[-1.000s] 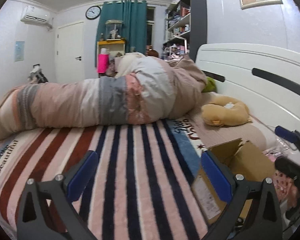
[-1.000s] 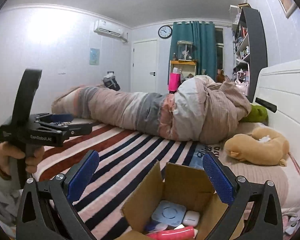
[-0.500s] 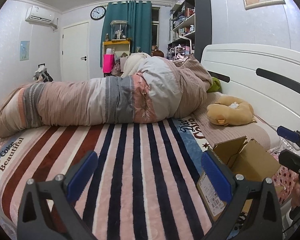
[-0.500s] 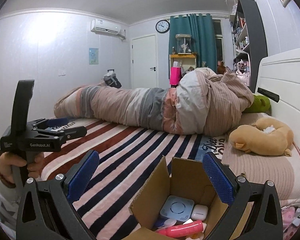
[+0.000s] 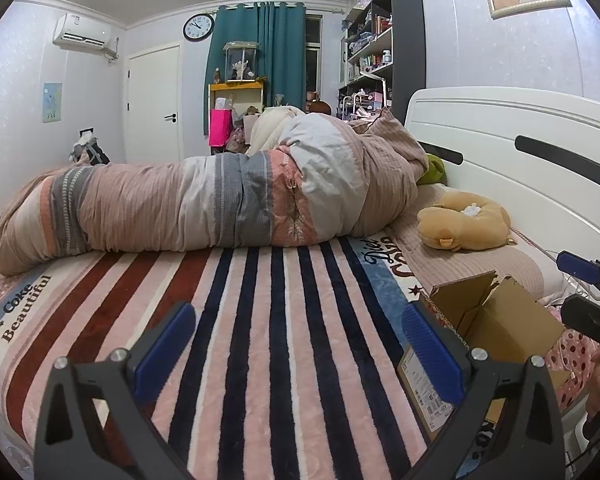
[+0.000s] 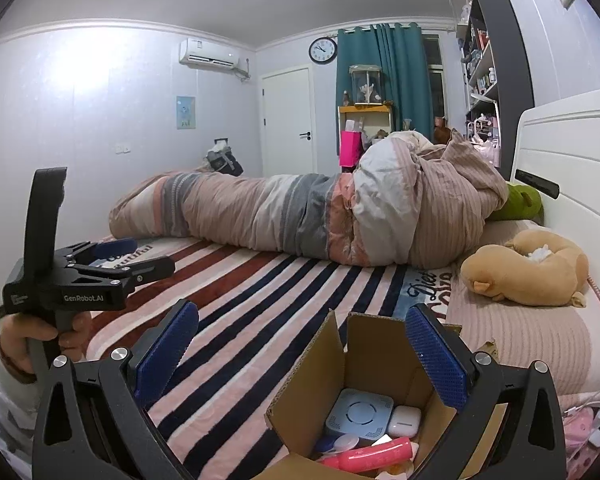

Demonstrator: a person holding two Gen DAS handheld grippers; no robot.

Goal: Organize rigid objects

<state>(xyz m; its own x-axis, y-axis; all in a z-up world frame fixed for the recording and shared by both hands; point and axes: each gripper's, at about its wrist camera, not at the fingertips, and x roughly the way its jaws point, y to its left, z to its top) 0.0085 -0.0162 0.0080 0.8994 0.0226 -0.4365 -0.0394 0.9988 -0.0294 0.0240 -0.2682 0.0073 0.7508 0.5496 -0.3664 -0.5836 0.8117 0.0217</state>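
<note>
An open cardboard box (image 6: 380, 360) stands on the striped bed blanket (image 6: 260, 300), below my right gripper (image 6: 300, 352). Inside lie a pale blue square device (image 6: 360, 414), a white case (image 6: 404, 421), a pink tube (image 6: 370, 455) and small round lids. My right gripper is open and empty above the box's near edge. The box also shows in the left wrist view (image 5: 496, 324), to the right of my left gripper (image 5: 296, 344), which is open and empty over the blanket (image 5: 260, 320). The left gripper shows from the side in the right wrist view (image 6: 112, 260).
A rolled quilt (image 5: 220, 200) lies across the far side of the bed. A tan plush toy (image 5: 464, 220) rests by the white headboard (image 5: 520, 152). A green plush (image 6: 520, 200) sits behind it. Shelves, a door and curtains stand beyond.
Both grippers have drawn back and lifted slightly; the box sits a little farther from each. Both stayed open and empty.
</note>
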